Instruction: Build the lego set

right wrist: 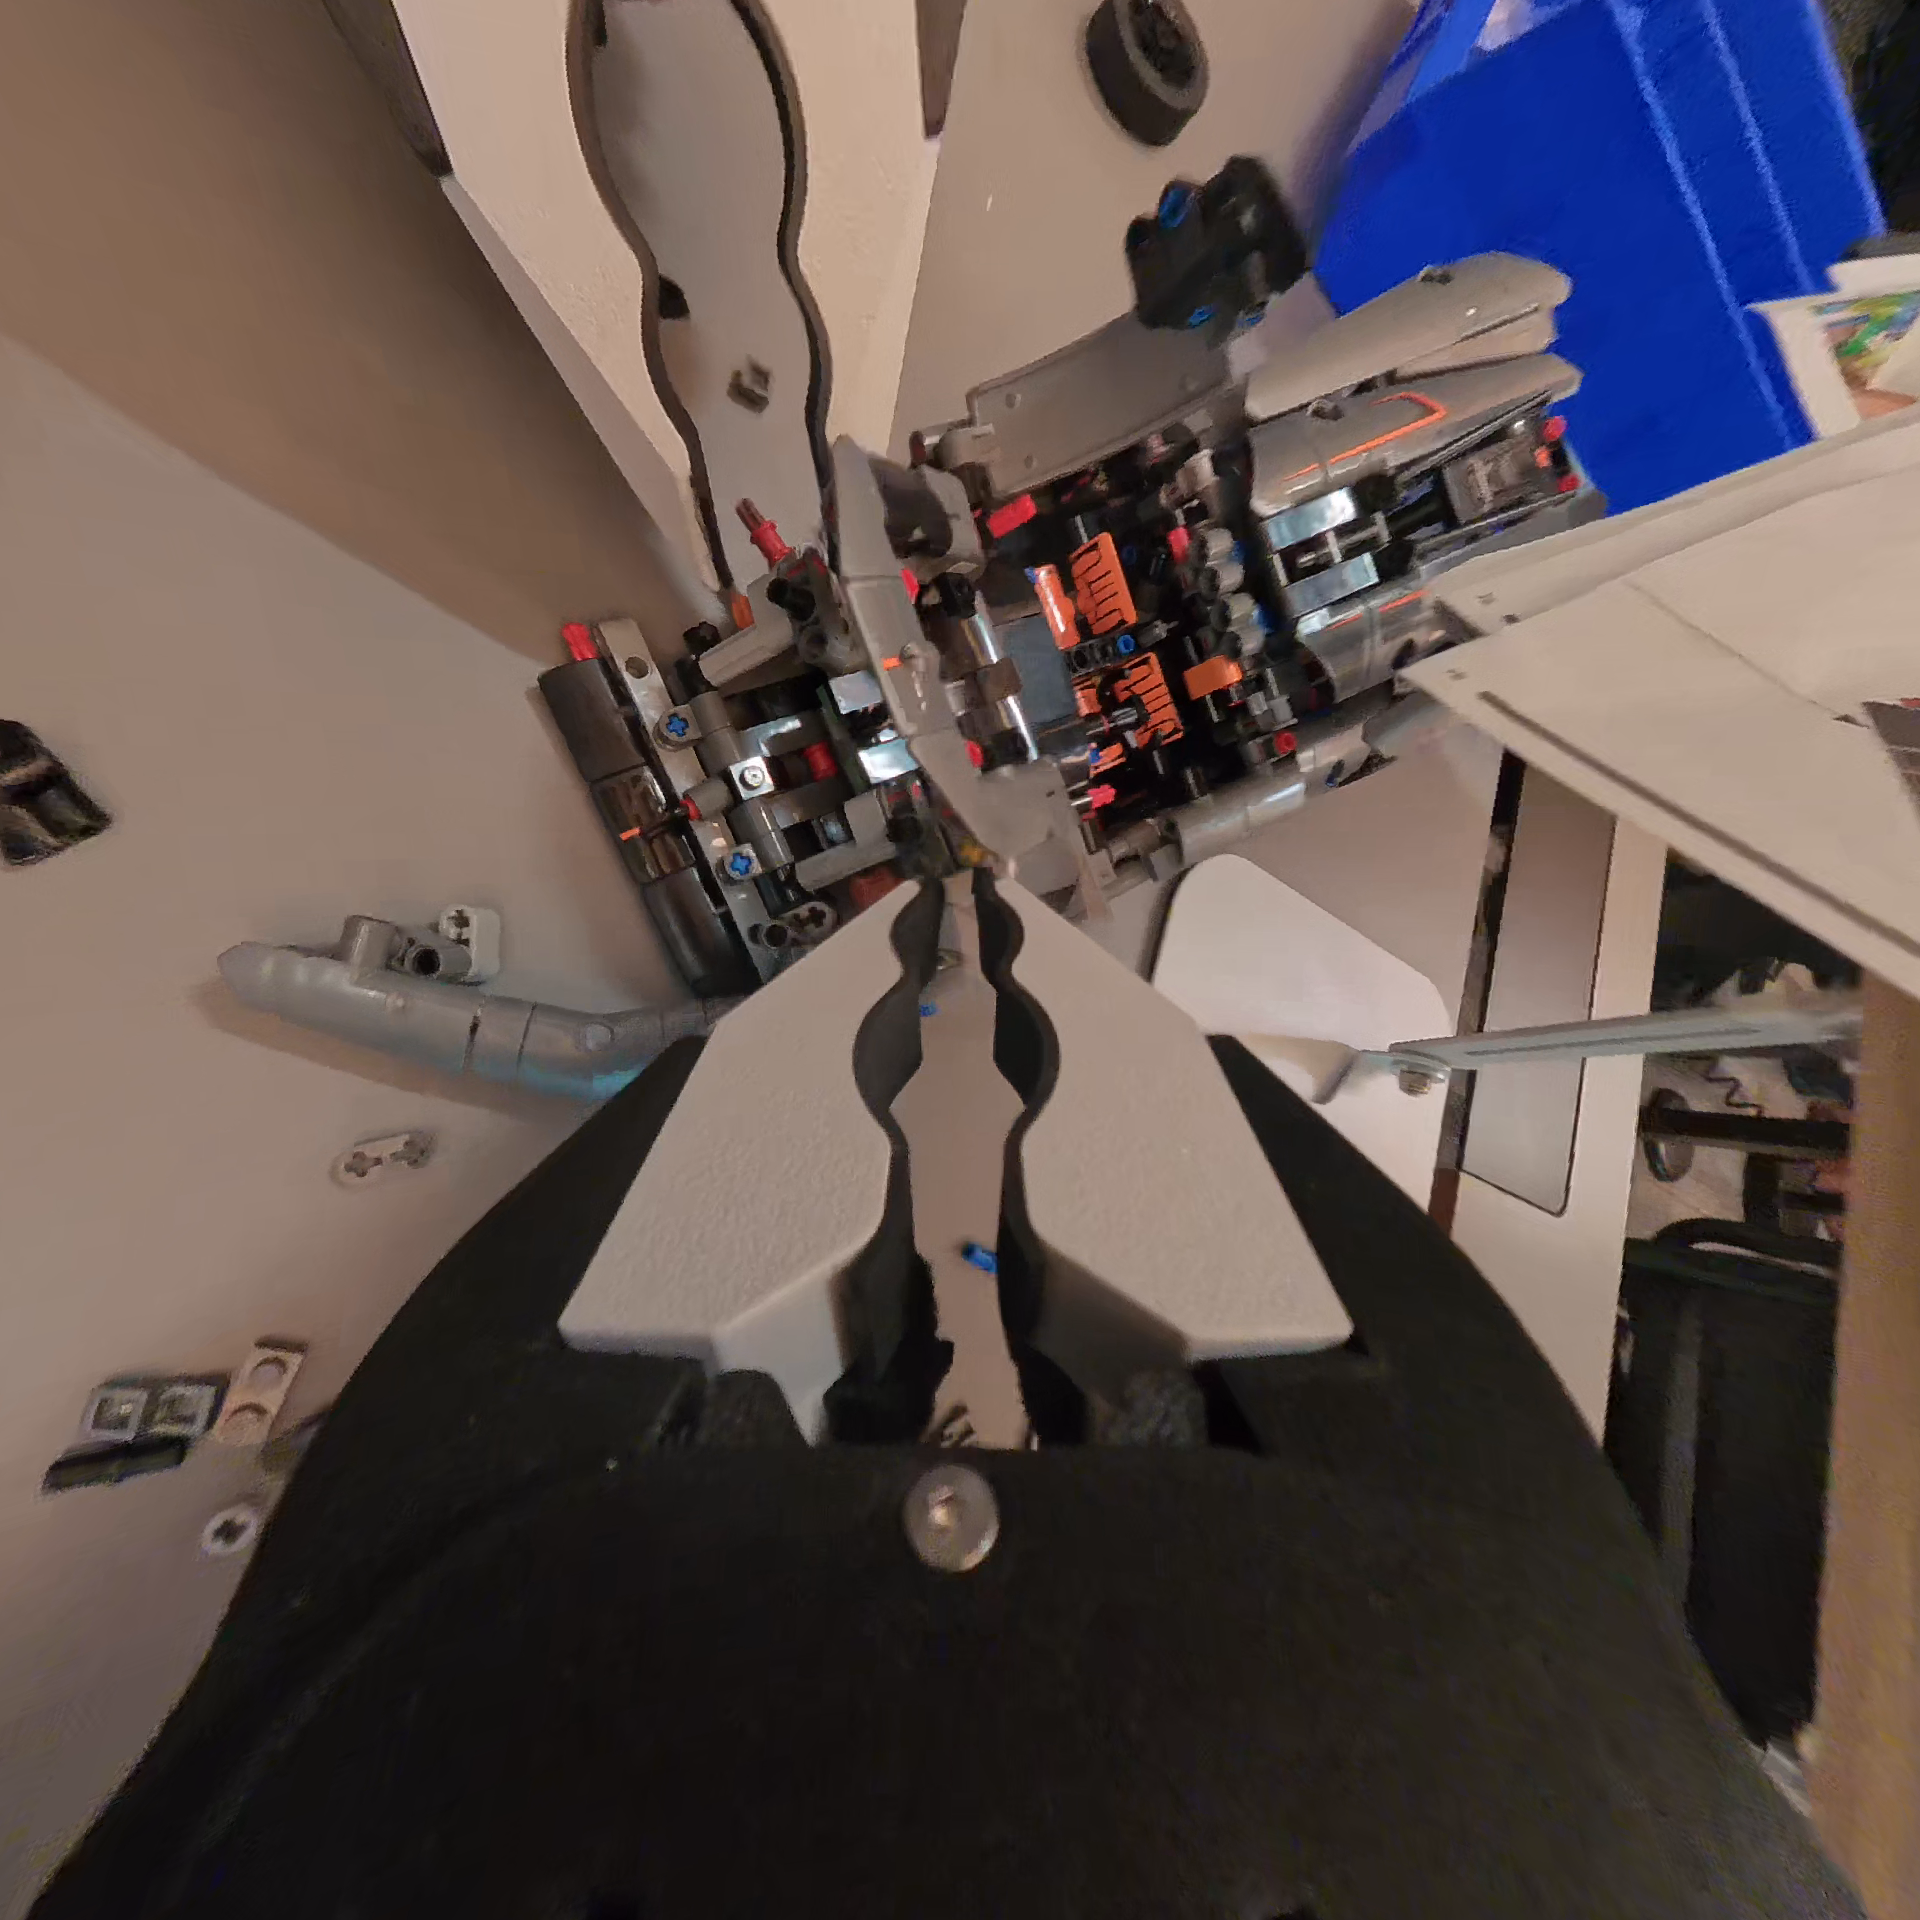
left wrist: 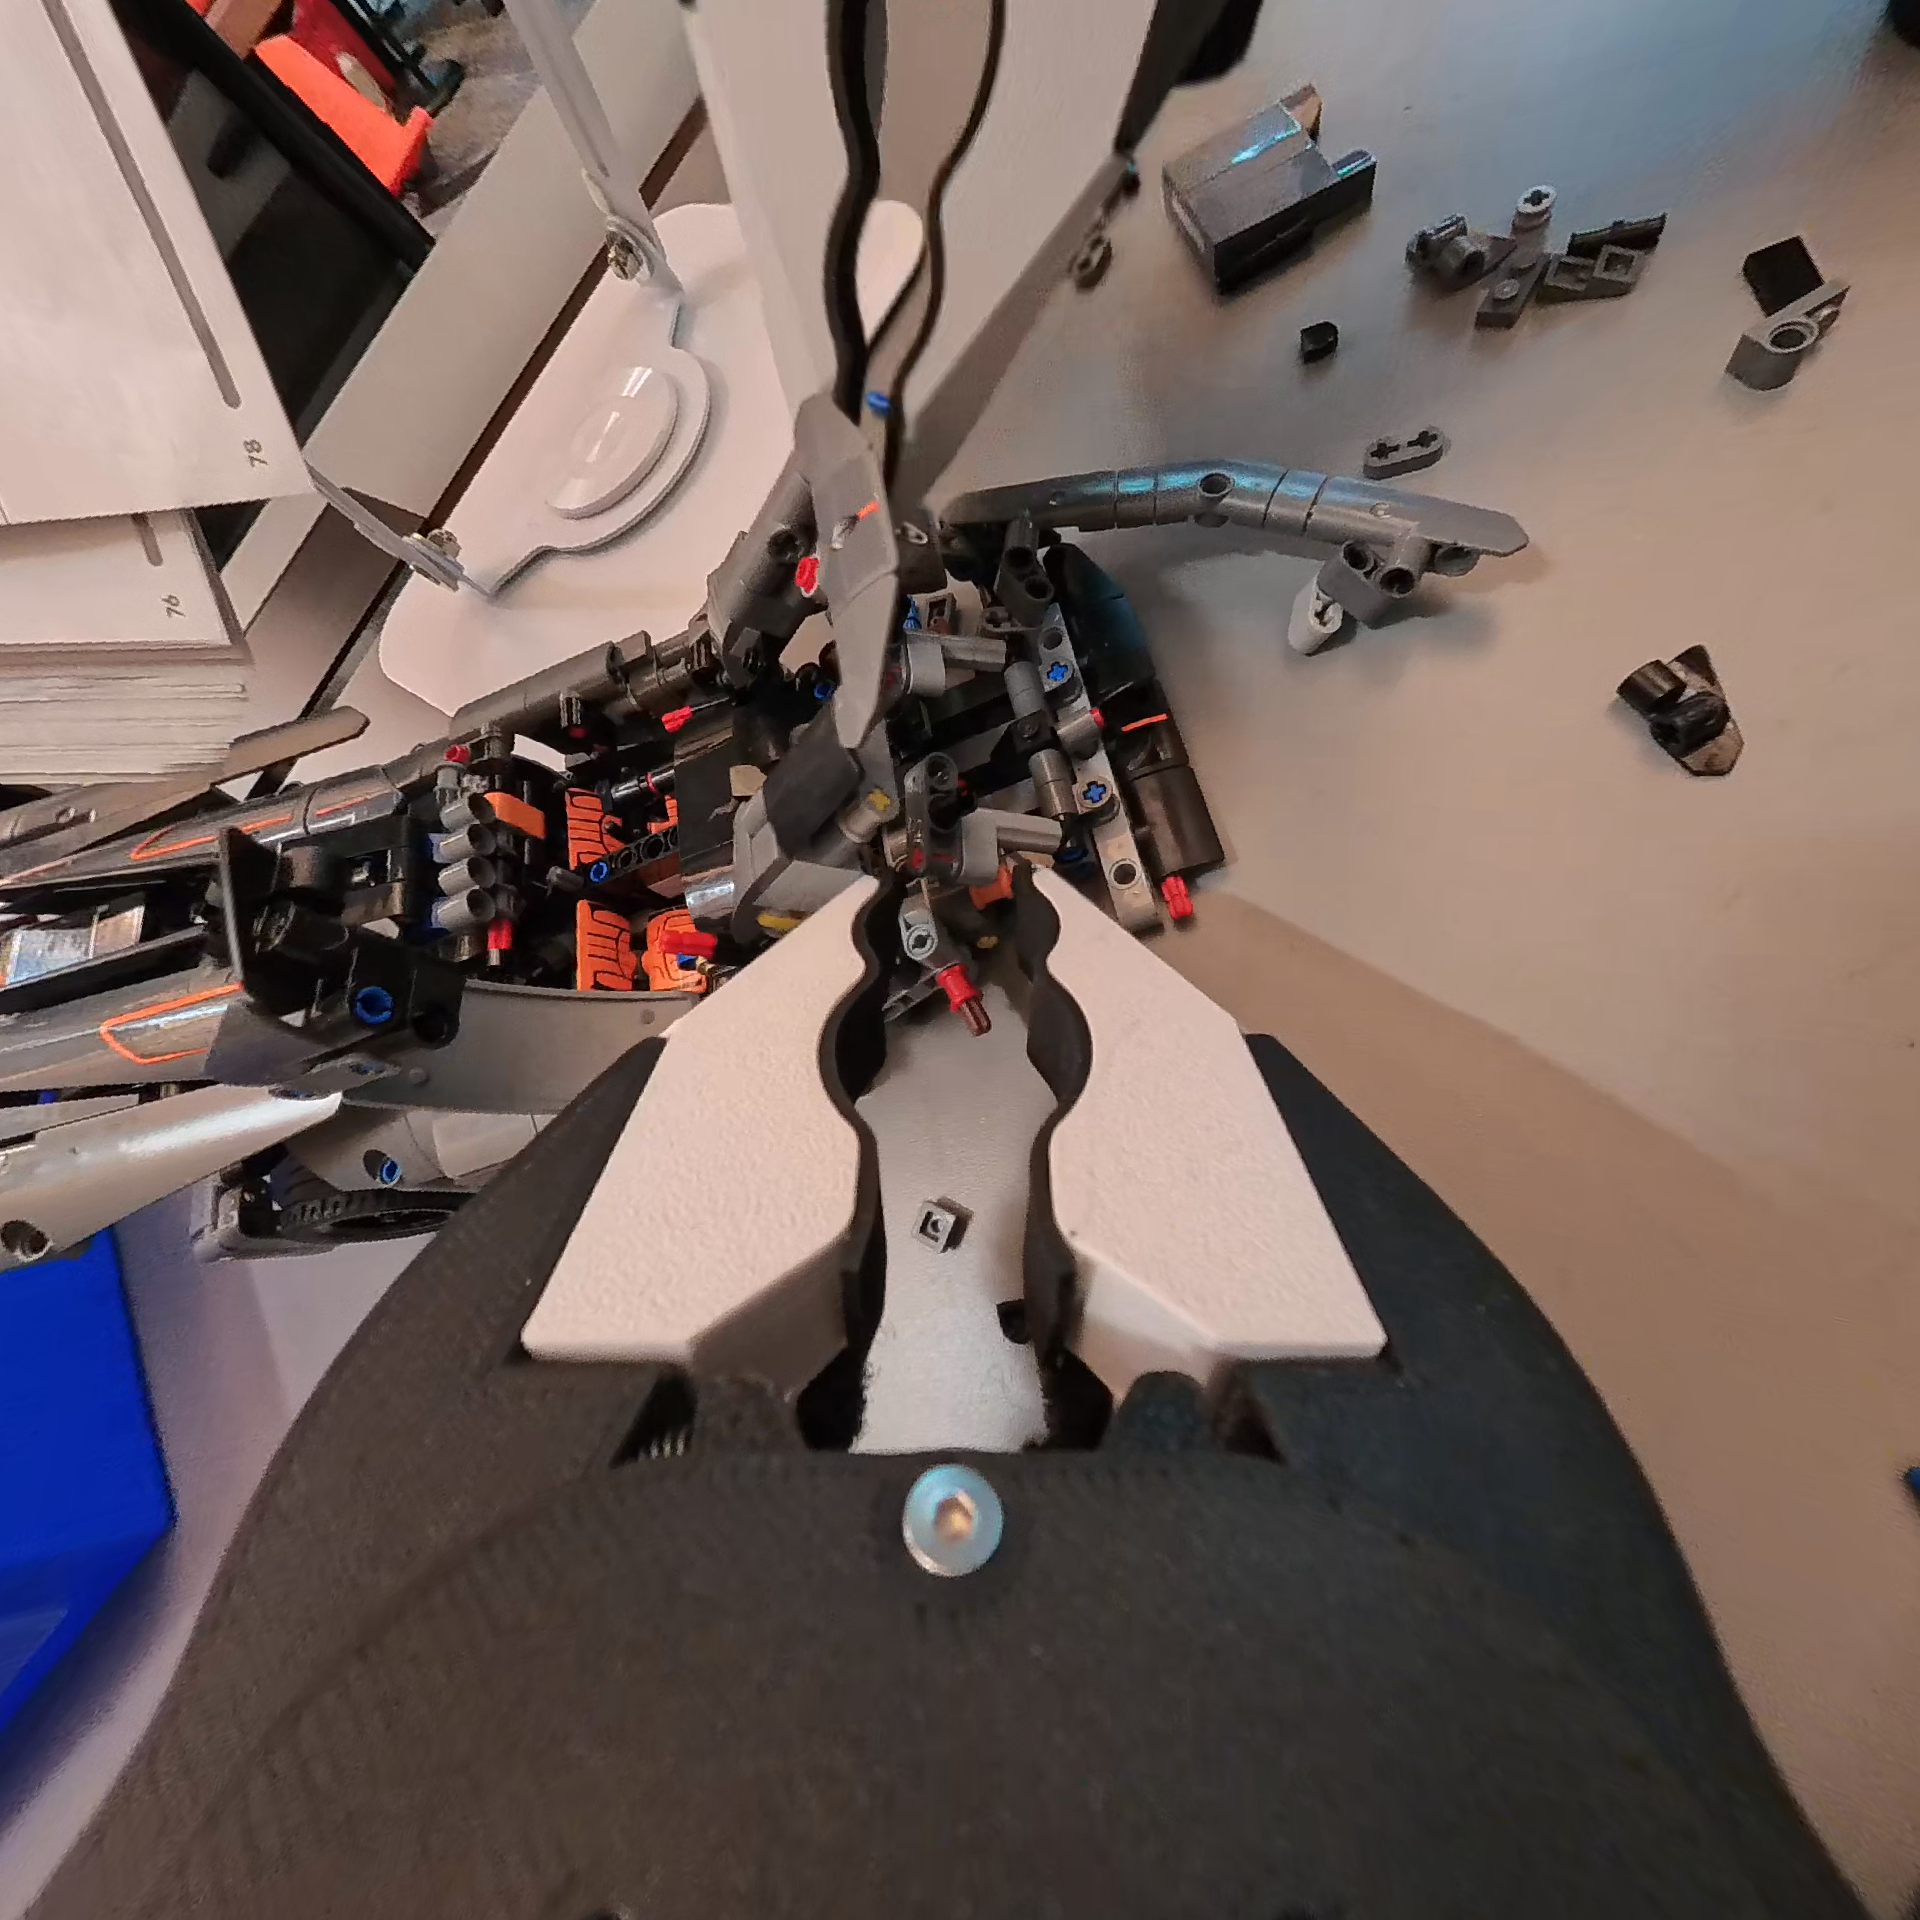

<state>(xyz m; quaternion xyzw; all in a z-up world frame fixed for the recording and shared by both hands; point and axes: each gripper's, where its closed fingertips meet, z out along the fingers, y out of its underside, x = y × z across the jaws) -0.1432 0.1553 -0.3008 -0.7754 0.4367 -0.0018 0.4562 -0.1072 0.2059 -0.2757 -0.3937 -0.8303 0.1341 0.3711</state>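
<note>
The partly built grey, black and orange lego car model lies on the table, and also shows in the right wrist view. My left gripper is closed on the model's front frame, around a grey connector with a red pin. It enters the right wrist view from the top. My right gripper is shut on the end of a long grey curved panel and holds it across the model's cockpit. In the left wrist view the right gripper comes from the top, holding the panel.
A grey arch assembly lies right of the model. Several loose small pieces and a dark block lie beyond it. An instruction booklet on a stand is at the left. A blue bin and a tyre sit behind the model. Left tips to right tips: about 8 cm.
</note>
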